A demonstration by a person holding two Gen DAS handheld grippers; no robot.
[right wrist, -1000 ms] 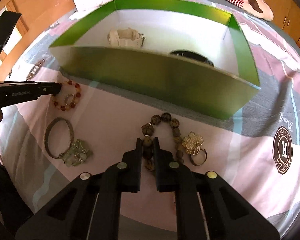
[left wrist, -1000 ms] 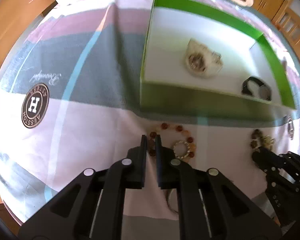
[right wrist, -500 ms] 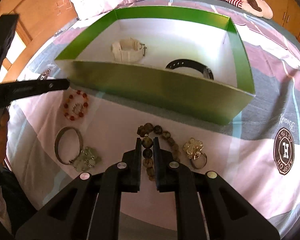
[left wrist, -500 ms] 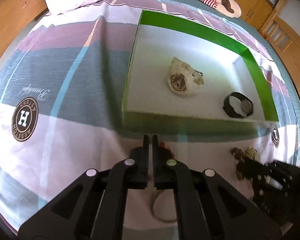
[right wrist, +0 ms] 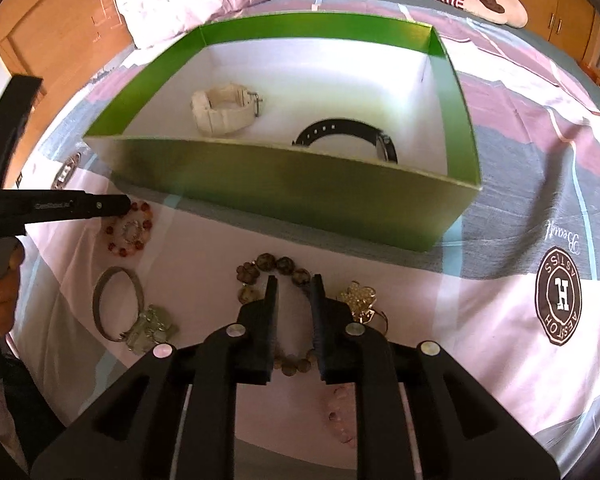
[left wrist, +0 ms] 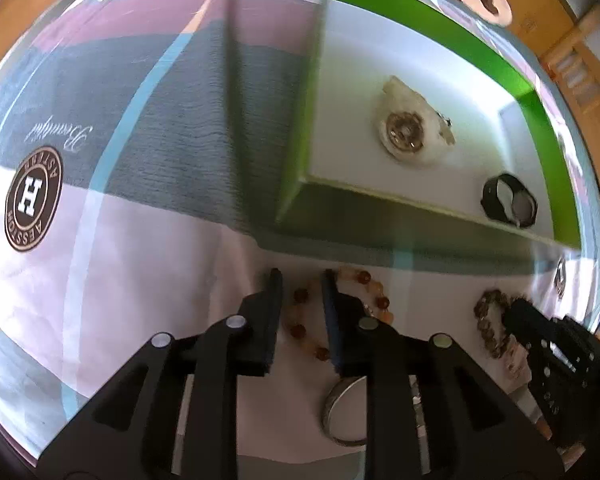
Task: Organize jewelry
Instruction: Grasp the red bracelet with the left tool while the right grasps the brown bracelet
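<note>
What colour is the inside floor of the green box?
White; the box has green walls. It shows best in the right wrist view.

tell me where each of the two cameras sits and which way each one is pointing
Left wrist: on the left gripper, aimed steeply down at the red bead bracelet before the green box; its jaws have just been opening, straddling beads.
Right wrist: on the right gripper, aimed down at the brown bead bracelet; jaws just opening; a hand shows at left.
Shared: box, white watch, black watch, both bracelets, each other's gripper.
</note>
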